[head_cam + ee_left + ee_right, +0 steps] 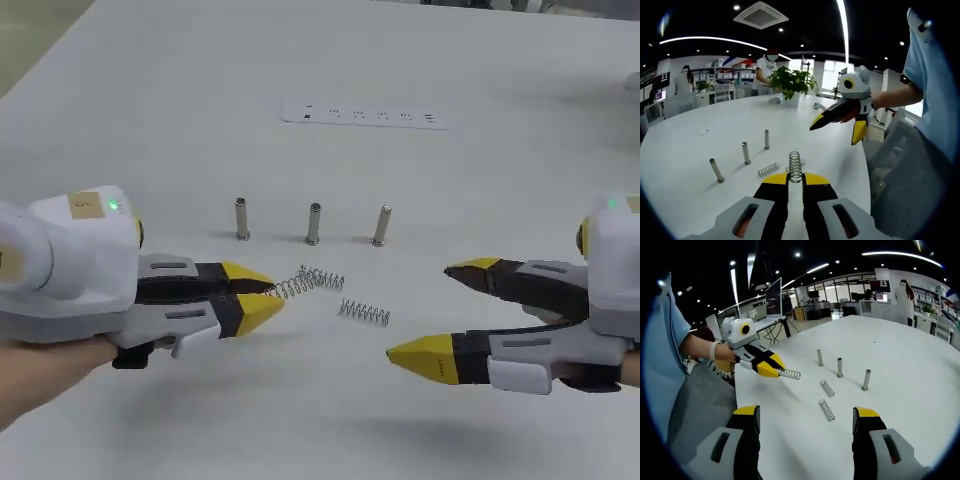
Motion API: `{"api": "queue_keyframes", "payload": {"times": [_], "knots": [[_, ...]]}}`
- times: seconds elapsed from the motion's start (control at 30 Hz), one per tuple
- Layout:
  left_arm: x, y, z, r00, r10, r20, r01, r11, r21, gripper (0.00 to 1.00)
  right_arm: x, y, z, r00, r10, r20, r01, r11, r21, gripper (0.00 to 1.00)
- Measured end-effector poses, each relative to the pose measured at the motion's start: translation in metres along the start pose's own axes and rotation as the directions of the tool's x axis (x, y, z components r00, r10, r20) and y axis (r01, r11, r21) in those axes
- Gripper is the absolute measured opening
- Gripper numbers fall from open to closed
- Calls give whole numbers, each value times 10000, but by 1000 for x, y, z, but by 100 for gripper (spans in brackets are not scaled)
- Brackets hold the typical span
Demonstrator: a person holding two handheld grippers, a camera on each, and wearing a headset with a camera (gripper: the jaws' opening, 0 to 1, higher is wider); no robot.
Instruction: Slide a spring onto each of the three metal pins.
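At left, your left gripper (268, 295) pinches one spring (292, 286) by its end. It is likely light and floppy, so take it mid-coil. Two loose springs (363, 312) lie before three bare pins (314, 223). Your right gripper (420, 310) gapes, empty.

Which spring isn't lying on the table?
The spring pinched between the left gripper's tips. The other two springs lie flat on the table, before the pins.
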State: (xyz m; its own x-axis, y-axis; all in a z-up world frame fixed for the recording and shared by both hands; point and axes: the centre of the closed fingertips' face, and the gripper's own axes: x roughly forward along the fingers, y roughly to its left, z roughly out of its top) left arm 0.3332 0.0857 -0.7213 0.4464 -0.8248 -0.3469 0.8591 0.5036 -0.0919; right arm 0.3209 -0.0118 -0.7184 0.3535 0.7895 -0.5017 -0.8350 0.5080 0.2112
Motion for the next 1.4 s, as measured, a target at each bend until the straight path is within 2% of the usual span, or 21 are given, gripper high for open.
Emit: {"api": "queue_keyframes", "payload": {"times": [0.13, 0.4, 0.53, 0.83, 0.97, 1.17, 1.2, 1.4], "knots": [[1, -6, 2, 9998, -190, 42, 190, 9998, 3, 2, 6, 7, 1, 9990, 448, 6, -448, 9986, 272, 61], [3, -15, 4, 9987, -513, 69, 513, 9986, 117, 2, 17, 13, 12, 9965, 780, 310, -795, 9955, 510, 54], [4, -18, 7, 9979, -631, 163, 628, 9979, 184, 2, 21, 17, 18, 9931, 1094, 426, -1121, 9916, 651, 45], [6, -22, 9, 9968, -783, 171, 779, 9967, 226, 2, 29, 26, 20, 9864, 1595, 407, -1624, 9832, 828, 37], [6, -25, 10, 9960, -878, 172, 874, 9959, 247, 2, 31, 26, 21, 9857, 1638, 406, -1668, 9821, 871, 35], [7, -31, 14, 9939, -1079, 219, 1072, 9937, 330, 2, 31, 27, 24, 9811, 1845, 577, -1904, 9742, 1213, 31], [7, -32, 14, 9935, -1113, 220, 1105, 9933, 332, 2, 30, 29, 25, 9780, 1979, 658, -2051, 9697, 1325, 30], [6, -33, 14, 9931, -1154, 218, 1146, 9928, 357, 2, 31, 33, 24, 9737, 2163, 713, -2250, 9621, 1539, 23]]}}
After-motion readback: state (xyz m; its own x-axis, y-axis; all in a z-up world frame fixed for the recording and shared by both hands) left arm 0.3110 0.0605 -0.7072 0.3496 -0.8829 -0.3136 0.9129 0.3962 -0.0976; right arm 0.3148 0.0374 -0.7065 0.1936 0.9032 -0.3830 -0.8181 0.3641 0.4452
